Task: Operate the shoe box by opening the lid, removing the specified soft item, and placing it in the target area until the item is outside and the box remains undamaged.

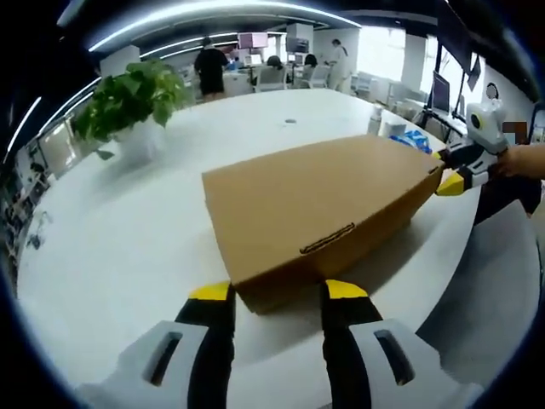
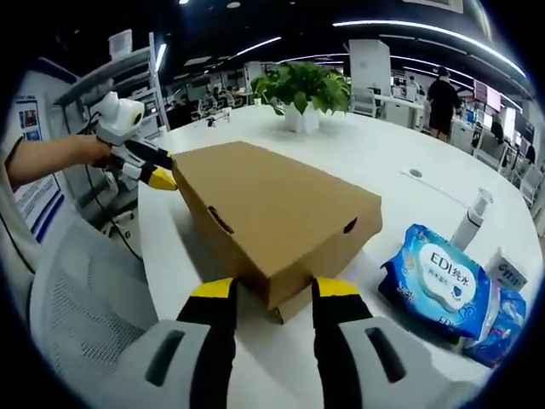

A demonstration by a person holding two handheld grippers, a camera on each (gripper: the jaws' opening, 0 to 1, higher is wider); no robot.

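We see 1 shoe box (image 1: 319, 204), lid down; our 2 grippers, left gripper (image 1: 278, 290) and right gripper (image 2: 264, 288), sit parted at its corners, beside 1 potted plant (image 1: 129, 102).

box contents: hidden under closed lid (image 2: 281, 217) | blue wipes pack (image 1: 415, 139): mostly behind box

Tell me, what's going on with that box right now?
Both grippers open, left gripper and right gripper at opposite corners of the box. Lid shut, nothing out yet. Wipes beside it, not in the way.
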